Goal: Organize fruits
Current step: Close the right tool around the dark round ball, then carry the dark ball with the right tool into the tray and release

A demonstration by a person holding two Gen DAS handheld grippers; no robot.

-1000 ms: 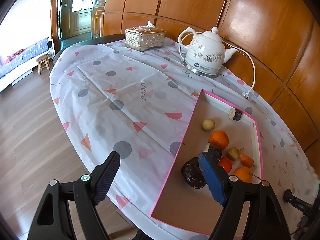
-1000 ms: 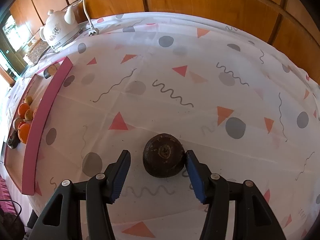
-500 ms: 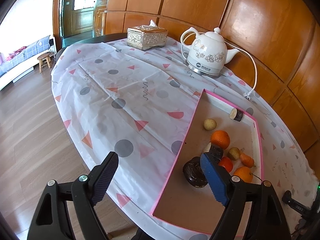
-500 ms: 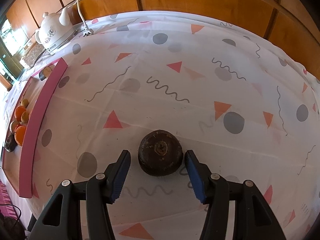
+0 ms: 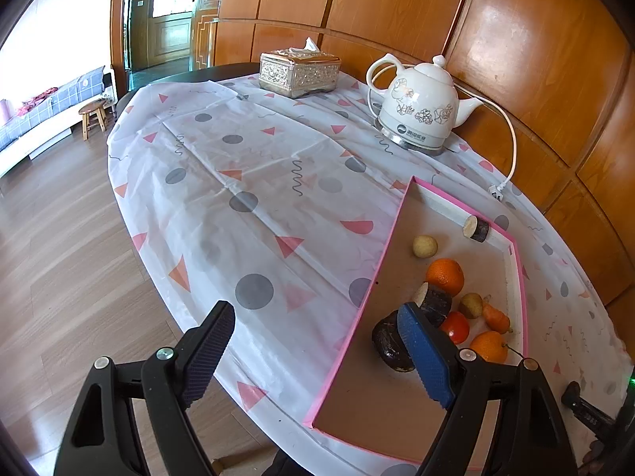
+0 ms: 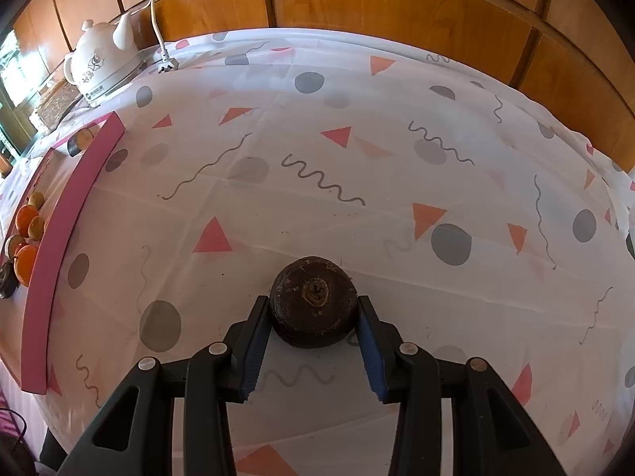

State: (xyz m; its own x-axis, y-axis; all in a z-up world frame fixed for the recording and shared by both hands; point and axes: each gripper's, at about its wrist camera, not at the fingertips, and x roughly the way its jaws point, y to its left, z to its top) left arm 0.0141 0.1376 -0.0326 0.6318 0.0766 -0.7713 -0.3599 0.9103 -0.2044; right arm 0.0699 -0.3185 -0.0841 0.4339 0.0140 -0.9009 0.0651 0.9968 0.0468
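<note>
Fingers of the right gripper [image 6: 313, 337] have just been closing around a dark brown round fruit [image 6: 314, 306], and their blue pads are now sitting against its two sides; whether they are already pressing firmly is hard to tell. The fruit is resting on the patterned tablecloth [image 6: 357, 166] covering the worktop, toward its near edge, with its stem scar facing up at the camera.

Fingers of the left gripper [image 5: 317, 351] are standing wide apart with nothing between them, hanging over the near edge of the worktop, one over the cloth and the other above the pink-rimmed tray [image 5: 349, 341].

That tray is lying toward the worktop's right side in the left wrist view. Inside it, two oranges [image 5: 445, 275], a red tomato [image 5: 455, 327], a small carrot [image 5: 496, 317], two small tan round fruits [image 5: 425, 246], a dark round fruit [image 5: 391, 347] like the one being grasped, and two short dark cut pieces [image 5: 435, 303] are lying loosely, most of them clustering near the tray's right wall.

A white ceramic kettle [image 5: 420, 113] is standing at the far edge by the wood panelling, with a silver tissue box [image 5: 299, 69] further along.
</note>
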